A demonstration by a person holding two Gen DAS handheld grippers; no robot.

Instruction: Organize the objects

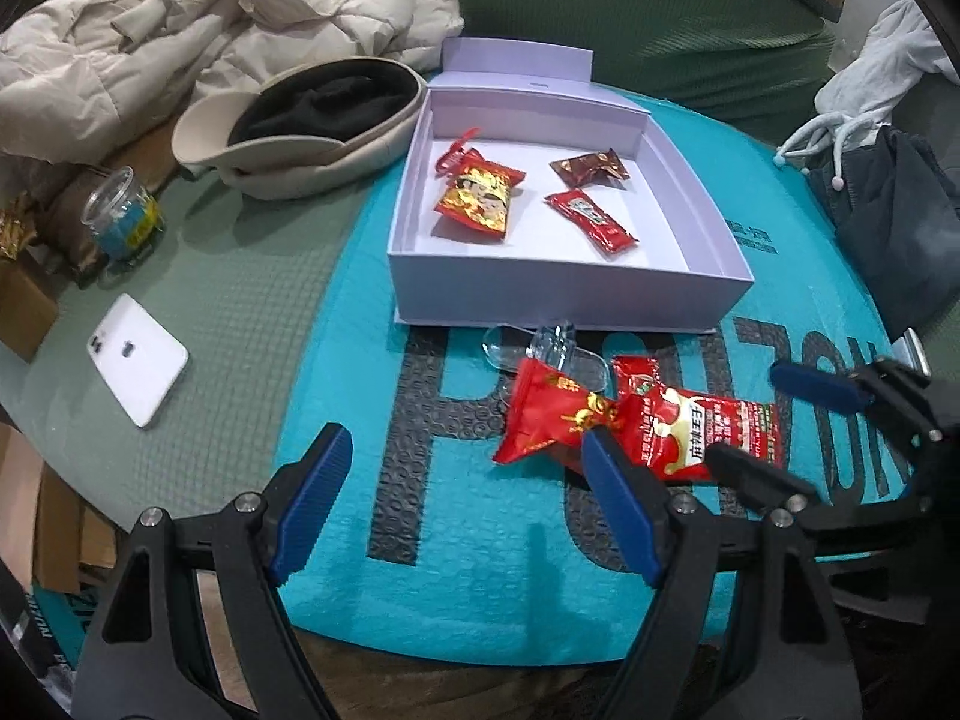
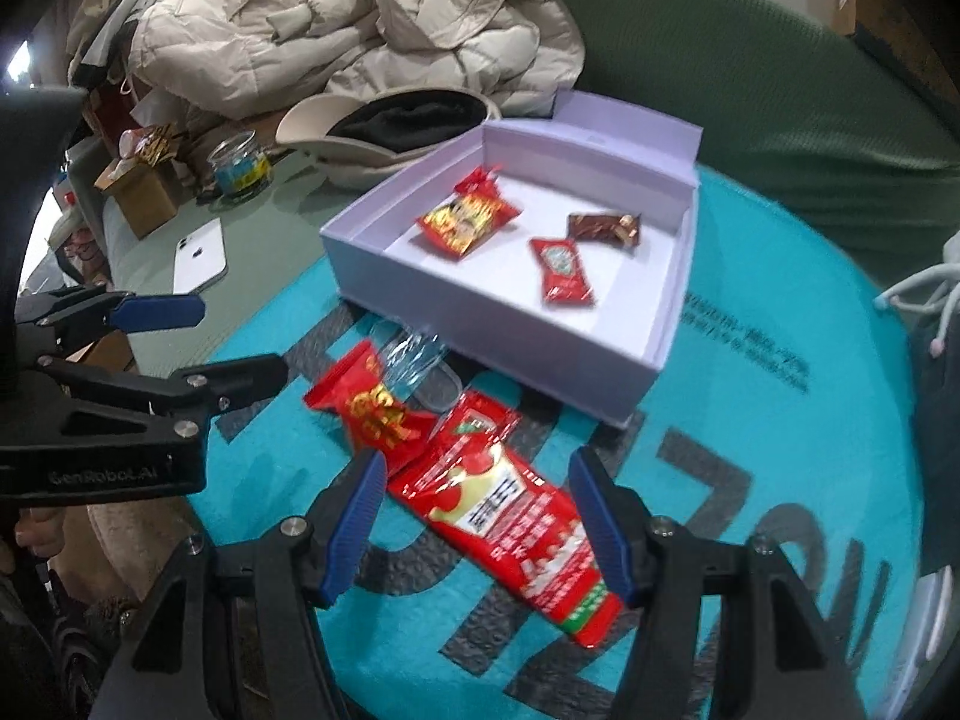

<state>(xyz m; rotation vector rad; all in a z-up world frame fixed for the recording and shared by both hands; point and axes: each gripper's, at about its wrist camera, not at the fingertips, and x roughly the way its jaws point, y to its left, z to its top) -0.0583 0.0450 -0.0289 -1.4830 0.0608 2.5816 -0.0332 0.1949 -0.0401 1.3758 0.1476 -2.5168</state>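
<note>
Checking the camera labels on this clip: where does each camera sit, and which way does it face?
Left wrist: on the left gripper, angled down at the teal mat; the right gripper shows.
Right wrist: on the right gripper, straddling the long red packet; the left gripper shows.
Shared: the lavender box.

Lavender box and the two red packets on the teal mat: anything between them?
Yes. A clear plastic piece lies between the lavender box and the red packets, its near end tucked under them. Clearest in the left wrist view.
</note>
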